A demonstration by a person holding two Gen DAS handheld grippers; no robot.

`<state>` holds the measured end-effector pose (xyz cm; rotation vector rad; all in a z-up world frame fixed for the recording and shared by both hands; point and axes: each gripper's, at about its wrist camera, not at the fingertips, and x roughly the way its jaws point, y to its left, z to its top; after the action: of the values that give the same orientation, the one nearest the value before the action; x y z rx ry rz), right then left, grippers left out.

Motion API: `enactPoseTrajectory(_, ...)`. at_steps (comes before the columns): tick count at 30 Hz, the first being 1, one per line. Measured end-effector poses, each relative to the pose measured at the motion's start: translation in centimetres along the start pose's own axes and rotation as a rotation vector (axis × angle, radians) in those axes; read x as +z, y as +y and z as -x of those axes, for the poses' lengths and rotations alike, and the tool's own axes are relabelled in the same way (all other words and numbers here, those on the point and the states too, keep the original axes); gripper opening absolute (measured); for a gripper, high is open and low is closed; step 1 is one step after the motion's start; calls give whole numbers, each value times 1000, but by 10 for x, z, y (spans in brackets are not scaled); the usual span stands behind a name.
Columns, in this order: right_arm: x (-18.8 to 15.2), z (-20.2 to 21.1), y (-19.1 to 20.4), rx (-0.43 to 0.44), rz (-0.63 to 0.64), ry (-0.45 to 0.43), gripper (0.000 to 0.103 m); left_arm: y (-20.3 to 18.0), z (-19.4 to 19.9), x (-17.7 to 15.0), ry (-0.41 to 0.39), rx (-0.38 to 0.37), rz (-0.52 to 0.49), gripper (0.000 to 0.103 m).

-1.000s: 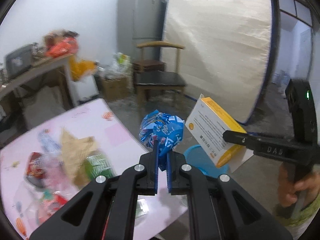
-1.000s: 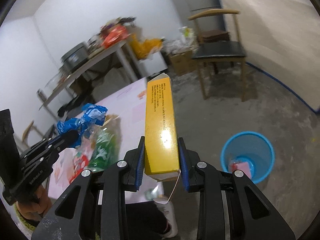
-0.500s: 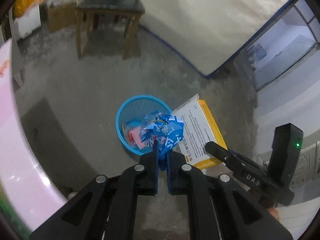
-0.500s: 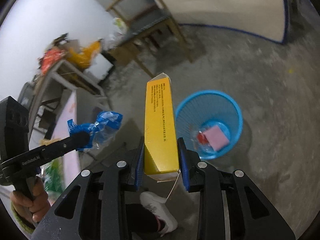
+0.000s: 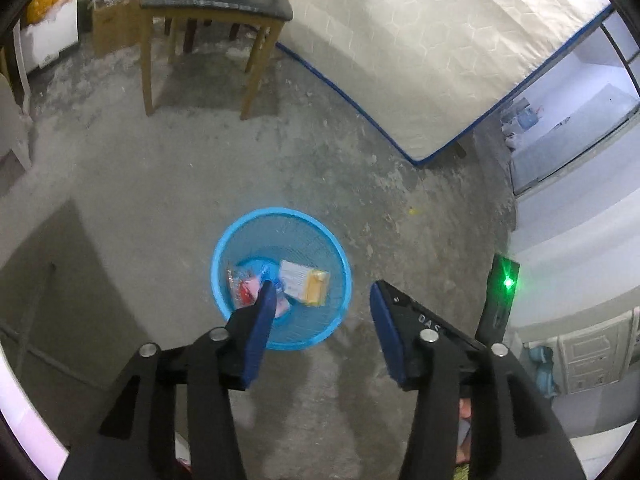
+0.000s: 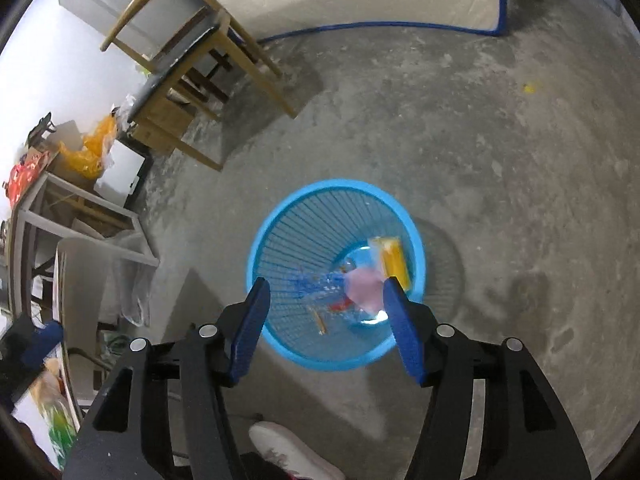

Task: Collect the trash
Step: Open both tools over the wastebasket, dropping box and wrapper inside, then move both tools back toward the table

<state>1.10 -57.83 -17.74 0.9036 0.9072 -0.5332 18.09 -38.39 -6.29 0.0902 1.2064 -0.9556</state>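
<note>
Left wrist view: left tool (image 5: 320, 300) has its jaws spread wide, nothing between them. Blue-padded fingers (image 5: 262, 320) sit lower centre of frame. The round light-blue plastic mesh bin (image 5: 240, 232) stands on the grey concrete floor (image 5: 360, 168), centre of frame, just above and left of the gap between the jaws; the left finger tip overlaps the bin's near rim. Inside the bin, at the bottom: white-and-yellow cardboard box (image 5: 304, 287) lying flat, right of centre; red and pink wrappers (image 5: 244, 290) on the left; crumpled blue foil wrapper (image 5: 266, 272) between them, partly behind the finger tip. No trash touches the tool.

Right wrist view: right tool (image 6: 326, 308) likewise spread wide and empty. Bin (image 6: 280, 216) fills frame centre, directly ahead of the gap; both finger tips frame its lower half. Box (image 6: 394, 260) rests against the right inner wall, yellow side up. Blue wrapper (image 6: 316, 282) appears as a motion-blurred streak at left-centre of the bin interior; cannot tell if it is at rest. Pink wrapper (image 6: 364, 286) lies at bin bottom, next to the right finger.

Surroundings: wooden chair w/ black seat (image 5: 216, 4) upper left of the left view; pale mattress w/ blue edging (image 5: 440, 48) leaning upper right. White shoe (image 6: 288, 456) at bottom edge of right view. Cluttered surface (image 6: 48, 412) at lower left edge, well apart from the bin.
</note>
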Motion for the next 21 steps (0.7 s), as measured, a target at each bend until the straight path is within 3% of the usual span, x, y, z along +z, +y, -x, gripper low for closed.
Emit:
enactPoseTrajectory(6, -20, 24, -3, 22, -4, -4, 57, -4, 48, -23, -64, 20, -38, 54)
enactPoseTrajectory(11, -29, 49, 16, 73, 51, -27, 64, -9, 103, -57, -146, 23, -67, 68)
enactPoseTrajectory(16, -41, 89, 63, 177, 184, -59, 71, 1, 155, -96, -218, 57, -72, 79)
enactPoseTrajectory(21, -60, 128, 124, 303, 352, -80, 75, 31, 215, -140, -320, 112, -28, 81)
